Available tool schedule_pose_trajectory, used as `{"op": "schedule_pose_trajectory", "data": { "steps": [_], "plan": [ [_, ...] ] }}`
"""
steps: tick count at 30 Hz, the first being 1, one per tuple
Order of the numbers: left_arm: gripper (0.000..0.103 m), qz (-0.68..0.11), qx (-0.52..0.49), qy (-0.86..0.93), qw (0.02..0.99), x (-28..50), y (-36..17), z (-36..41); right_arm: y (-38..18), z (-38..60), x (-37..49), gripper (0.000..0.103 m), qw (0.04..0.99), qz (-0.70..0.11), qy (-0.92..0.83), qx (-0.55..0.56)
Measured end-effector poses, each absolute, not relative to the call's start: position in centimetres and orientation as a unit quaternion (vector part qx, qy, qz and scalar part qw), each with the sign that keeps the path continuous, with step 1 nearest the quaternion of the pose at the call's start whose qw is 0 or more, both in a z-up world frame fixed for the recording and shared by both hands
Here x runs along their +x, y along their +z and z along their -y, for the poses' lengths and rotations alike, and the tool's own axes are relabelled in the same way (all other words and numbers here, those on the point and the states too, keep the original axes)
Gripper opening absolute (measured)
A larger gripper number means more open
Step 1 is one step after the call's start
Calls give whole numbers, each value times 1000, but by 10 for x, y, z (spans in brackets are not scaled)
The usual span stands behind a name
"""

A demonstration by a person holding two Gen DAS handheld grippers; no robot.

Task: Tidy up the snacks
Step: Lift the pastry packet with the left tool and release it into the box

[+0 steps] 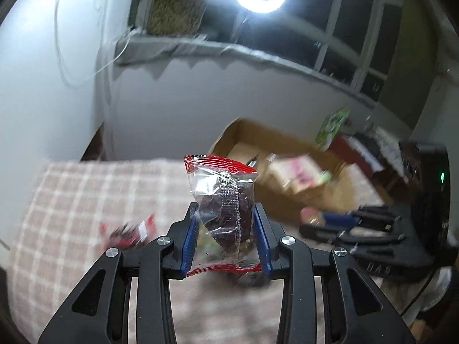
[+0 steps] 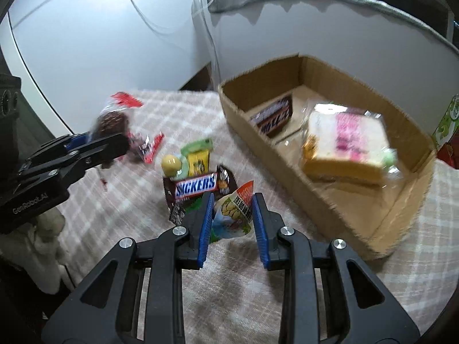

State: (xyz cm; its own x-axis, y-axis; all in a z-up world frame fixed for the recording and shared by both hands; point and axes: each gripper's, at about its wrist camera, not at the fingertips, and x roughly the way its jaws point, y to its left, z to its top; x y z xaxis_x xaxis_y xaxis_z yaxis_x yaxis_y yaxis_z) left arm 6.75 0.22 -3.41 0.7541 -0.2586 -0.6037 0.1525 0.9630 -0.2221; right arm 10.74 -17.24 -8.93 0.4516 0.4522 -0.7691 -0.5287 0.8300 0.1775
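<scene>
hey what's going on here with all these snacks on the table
A person is sorting snacks into a cardboard box with two handheld grippers. The left gripper is shut on a clear packet with red ends, held off the checked tablecloth. The right gripper is shut on a small white and orange packet. A wrapped sandwich and a chocolate bar already lie in the box; a Snickers bar remains outside.
</scene>
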Motion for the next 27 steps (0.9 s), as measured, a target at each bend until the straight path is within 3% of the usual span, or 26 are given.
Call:
{"op": "schedule_pose_trajectory", "data": {
  "steps": [11,27],
  "plan": [
    [34,-305,-75,-154,937,104,-13,39,-47,219,126,28,887,-386,254,-17],
    [34,-341,-62,-167,923,142,-40,74,-68,255,166,28,894,-394,213,-13]
  ]
}}
